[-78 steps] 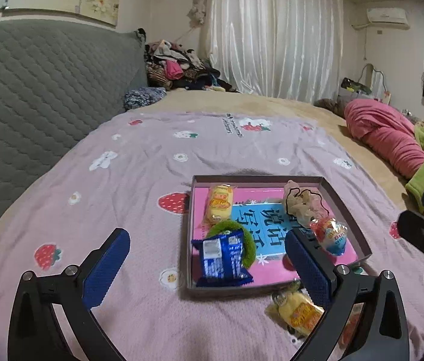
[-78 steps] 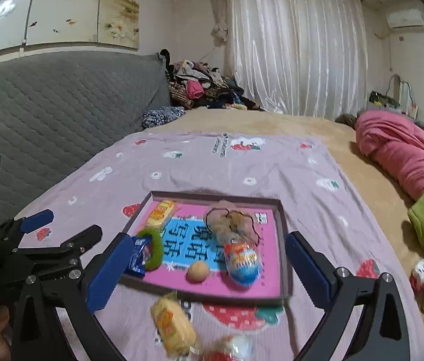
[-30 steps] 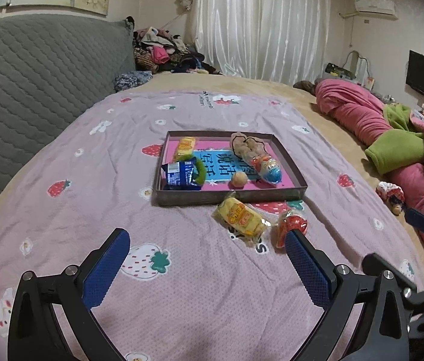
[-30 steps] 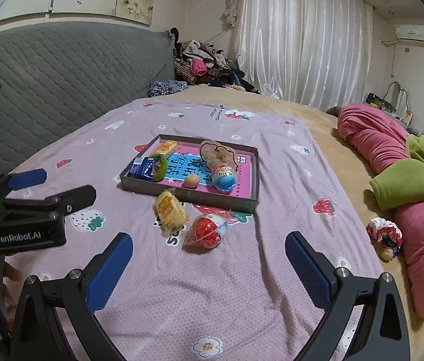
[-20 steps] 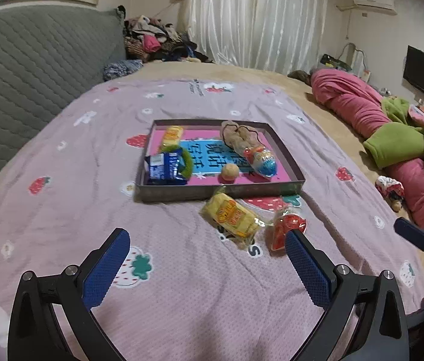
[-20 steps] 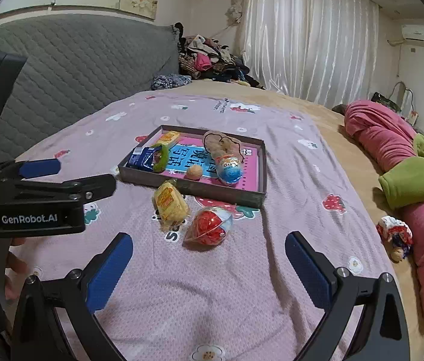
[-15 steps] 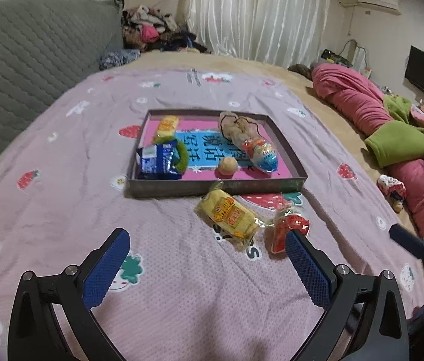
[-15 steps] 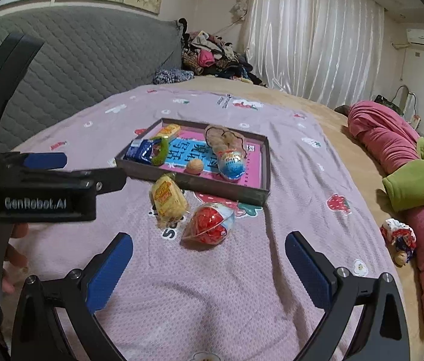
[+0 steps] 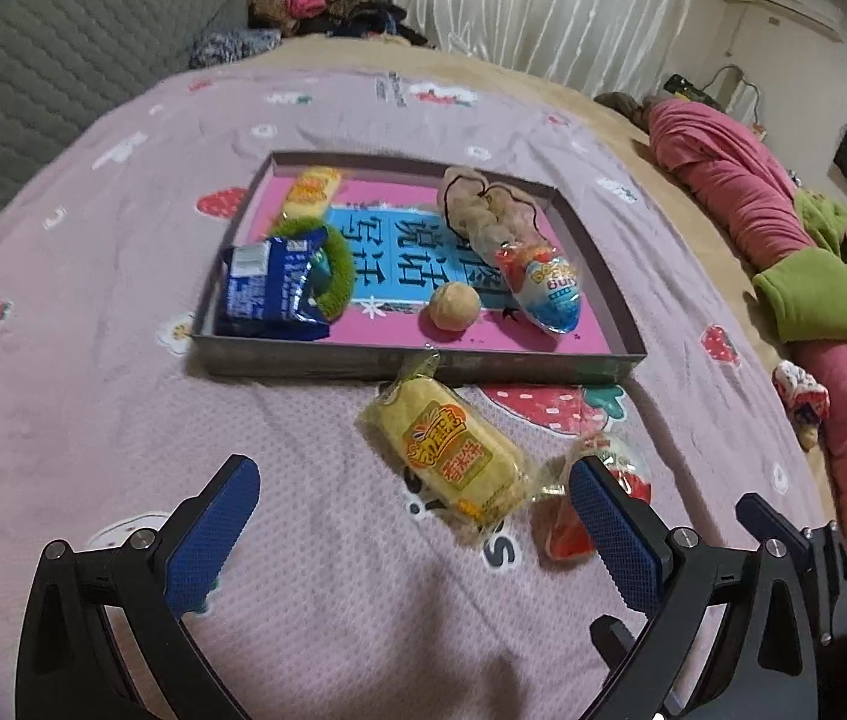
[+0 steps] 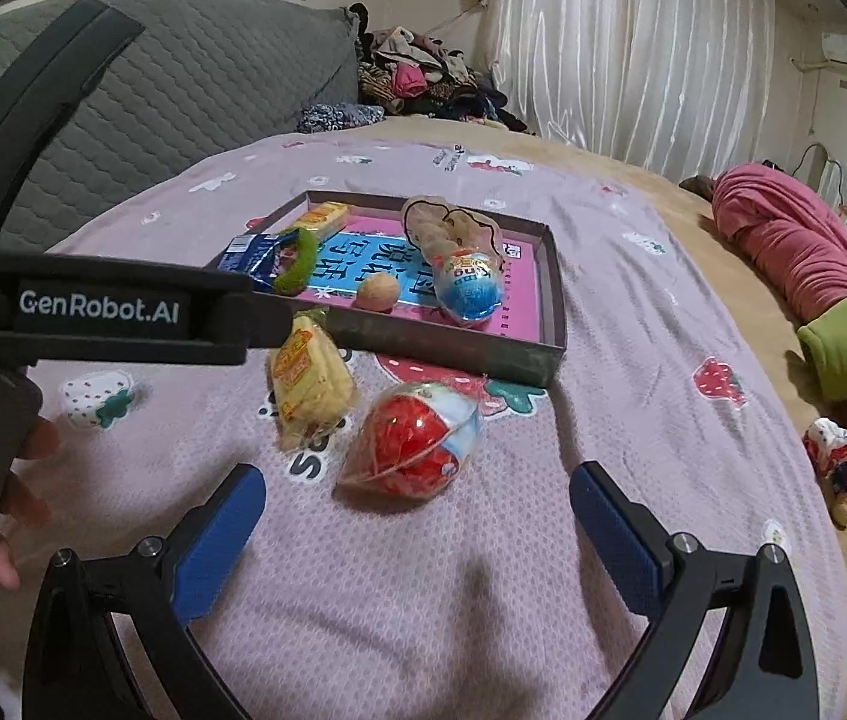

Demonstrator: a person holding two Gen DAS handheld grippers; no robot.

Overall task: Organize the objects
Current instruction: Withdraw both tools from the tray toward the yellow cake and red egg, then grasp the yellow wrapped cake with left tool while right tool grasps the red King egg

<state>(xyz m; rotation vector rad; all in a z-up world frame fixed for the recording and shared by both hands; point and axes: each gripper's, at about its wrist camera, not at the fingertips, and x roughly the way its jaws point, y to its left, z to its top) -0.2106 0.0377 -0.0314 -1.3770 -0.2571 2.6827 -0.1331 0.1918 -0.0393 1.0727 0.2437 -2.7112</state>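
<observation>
In the left wrist view, the left gripper (image 9: 414, 525) has its blue-padded fingers spread wide and holds nothing. Between them on the purple bedspread (image 9: 93, 372) lies a yellow snack packet (image 9: 447, 450), clear wrapper with a red and orange label, tilted with one end near the front wall of the tray (image 9: 327, 360). Just beside it on the right, partly hidden behind the right finger, is a red egg-shaped sweet (image 9: 597, 504) in crinkled plastic. The tray is shallow, with dark walls and a pink and blue printed floor. Inside it are a blue packet (image 9: 273, 294) leaning on a green fuzzy ring (image 9: 339, 276), a second yellow packet (image 9: 310, 192) at the far left, a small round beige ball (image 9: 454, 307), a blue and white egg sweet (image 9: 543, 294) and a beige plush thing (image 9: 483, 210) with a black cord. At the lower right edge a part of the other tool is visible.

In the right wrist view, the right gripper (image 10: 417, 525) is also spread and empty, and here the red egg-shaped sweet (image 10: 417, 441) shows whole, lying between the fingers, with the yellow snack packet (image 10: 309, 378) just left of it. This view alone shows the left tool from the side, a black bar (image 10: 99, 315) printed "GenRobot.AI" crossing before the tray (image 10: 453, 348), and some fingertips of a person (image 10: 21, 498) under it. A pink blanket (image 10: 783, 240) lies well apart at the right.
</observation>
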